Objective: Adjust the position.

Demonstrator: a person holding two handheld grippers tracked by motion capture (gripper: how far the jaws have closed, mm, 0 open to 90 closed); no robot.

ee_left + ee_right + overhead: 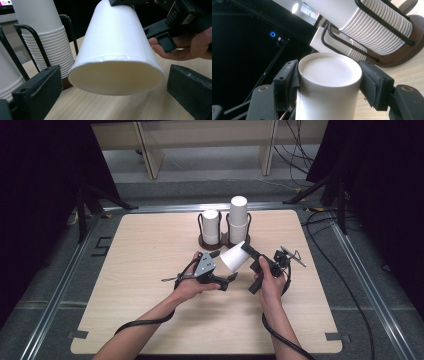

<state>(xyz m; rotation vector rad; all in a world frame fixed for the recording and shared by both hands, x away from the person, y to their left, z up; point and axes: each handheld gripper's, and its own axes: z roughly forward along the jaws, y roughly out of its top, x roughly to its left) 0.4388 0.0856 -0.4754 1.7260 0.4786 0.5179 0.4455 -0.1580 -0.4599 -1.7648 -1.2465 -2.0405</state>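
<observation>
Item 1, nearest, low centre of the high view: left gripper (231,277), in the person's left hand (190,287). Jaws spread wide; in the left gripper view they stand at either side of the cup's open mouth with a clear gap on both sides, touching nothing. Risk: closing on the thin rolled rim would likely buckle it or squash the mouth oval.

Item 2, centre of the high view: paper cup (235,256), white, carried in the air and tipped, mouth toward the left gripper, base toward the right. It rests on nothing. Risk: a pull from one side before the other has a firm grip could let it drop to the table (150,320).

Item 3, right of centre: right gripper (247,251), in the right hand (270,282). Jaws pinching the cup near its closed base; the right gripper view shows both pads pressed on the wall. Risk: the wall tapers, so the pads may slide toward the base and off; squeezing harder would dent the paper.

Item 4, upper centre of the high view, just beyond the cup: wire holder (202,222) on a dark round base, bearing a short cup stack (211,226) and a tall cup stack (238,219). Risk: the held cup hangs near the tall stack; a swing away from the person could knock the stack or catch a wire.

Item 5, right of the right hand: a small dark tool (292,255) on the table; what it is cannot be told. Risk: the trailing cable could drag it.
</observation>
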